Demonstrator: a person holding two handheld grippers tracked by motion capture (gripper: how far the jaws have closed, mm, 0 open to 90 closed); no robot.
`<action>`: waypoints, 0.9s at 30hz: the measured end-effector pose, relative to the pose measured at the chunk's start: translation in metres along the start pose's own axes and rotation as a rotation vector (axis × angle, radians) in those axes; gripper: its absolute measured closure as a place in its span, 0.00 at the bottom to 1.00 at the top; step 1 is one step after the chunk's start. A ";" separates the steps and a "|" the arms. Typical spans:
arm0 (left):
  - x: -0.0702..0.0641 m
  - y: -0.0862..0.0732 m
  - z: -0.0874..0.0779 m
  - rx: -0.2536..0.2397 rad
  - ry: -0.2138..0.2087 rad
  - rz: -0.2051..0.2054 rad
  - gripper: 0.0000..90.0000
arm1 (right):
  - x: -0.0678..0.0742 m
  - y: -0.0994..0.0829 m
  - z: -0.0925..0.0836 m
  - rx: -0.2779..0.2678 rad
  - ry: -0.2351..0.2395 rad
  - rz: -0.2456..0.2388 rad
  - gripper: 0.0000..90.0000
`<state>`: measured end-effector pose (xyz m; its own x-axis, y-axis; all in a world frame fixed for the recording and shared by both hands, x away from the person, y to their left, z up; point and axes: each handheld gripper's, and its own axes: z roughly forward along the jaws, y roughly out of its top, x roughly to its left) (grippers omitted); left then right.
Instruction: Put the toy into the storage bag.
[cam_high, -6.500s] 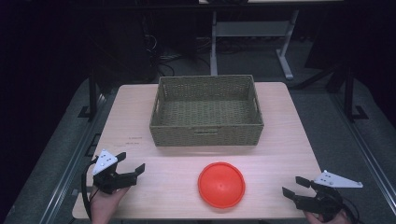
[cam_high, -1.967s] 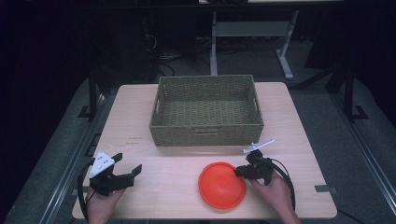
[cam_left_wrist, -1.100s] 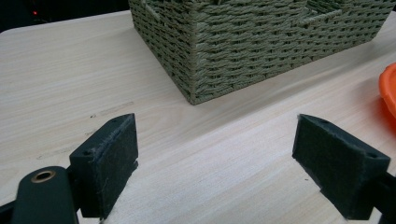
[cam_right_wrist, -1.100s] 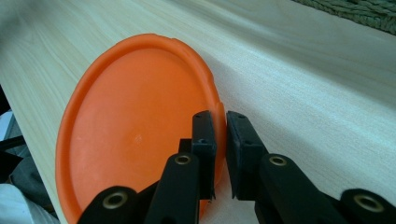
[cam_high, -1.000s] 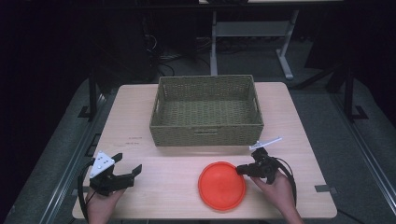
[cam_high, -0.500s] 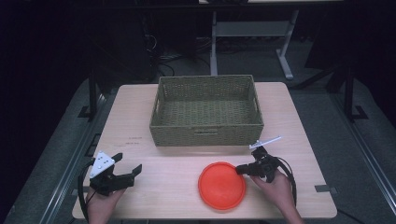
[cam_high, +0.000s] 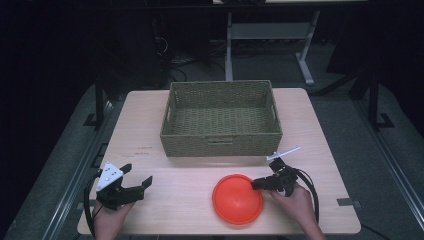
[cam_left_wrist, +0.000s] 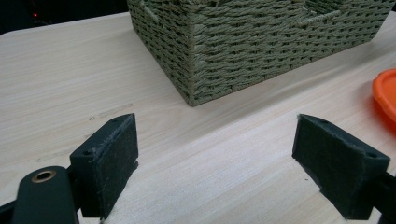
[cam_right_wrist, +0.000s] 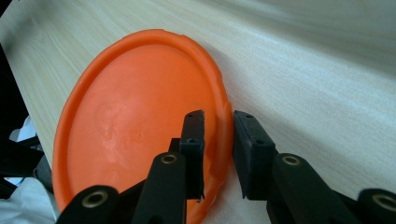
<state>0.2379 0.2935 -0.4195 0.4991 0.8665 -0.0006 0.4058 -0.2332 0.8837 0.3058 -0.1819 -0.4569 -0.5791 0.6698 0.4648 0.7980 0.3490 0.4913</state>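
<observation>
- Two grippers work a pale wooden table (cam_high: 320, 130): the right gripper (cam_high: 257, 184), held in a hand at the near right, has its jaws nearly together astride the rim of an orange plate (cam_high: 238, 198) — one jaw inside the rim, one outside, as the right gripper view shows (cam_right_wrist: 218, 130); whether the pads actually press the rim cannot be told.
- The plate (cam_right_wrist: 140, 121) lies flat on the table near the front edge, right of centre, its right-hand rim at the jaws.
- The left gripper (cam_high: 135, 182) rests at the near left corner with its jaws wide apart and nothing between them — bare tabletop shows in the gap in the left gripper view (cam_left_wrist: 215, 154).
- A woven green basket (cam_high: 167, 120) stands behind the plate at mid-table; its floor looks bare.
- Open tabletop lies between basket and plate and between the two grippers; dark floor and a metal stand (cam_high: 229, 45) lie beyond the far edge.
</observation>
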 end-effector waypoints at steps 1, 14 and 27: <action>0.000 0.000 0.000 -0.002 0.000 0.001 0.15 | -0.001 -0.001 0.000 -0.001 0.002 -0.002 0.84; 0.000 0.000 0.000 0.000 -0.001 0.003 0.16 | -0.007 -0.005 -0.003 -0.016 0.066 0.043 0.91; 0.001 0.000 0.000 -0.002 0.001 0.002 0.16 | 0.012 0.011 -0.025 -0.079 0.108 0.002 0.91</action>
<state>0.2381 0.2940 -0.4191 0.4989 0.8666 0.0019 0.4032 -0.2340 0.8847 0.3034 -0.1864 -0.4271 -0.5954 0.5945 0.5405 0.7862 0.2923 0.5446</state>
